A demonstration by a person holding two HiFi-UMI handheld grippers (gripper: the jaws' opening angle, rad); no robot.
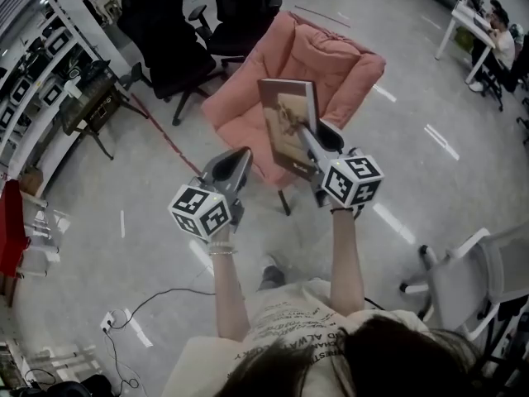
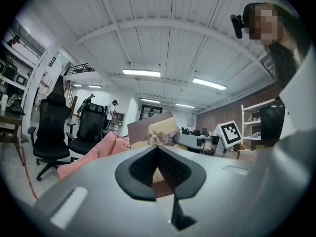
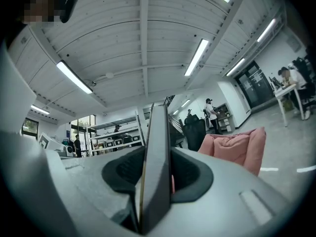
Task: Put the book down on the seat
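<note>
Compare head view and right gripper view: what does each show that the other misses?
Head view only: the left hand-held gripper, jaws together; the book cover; the pink chair whole, seat included. Right gripper view only: the right hand-held gripper with pads pressed on both faces of the book, seen edge-on; ceiling lights; shelves. Both: book, pink chair, a person at a desk.
</note>
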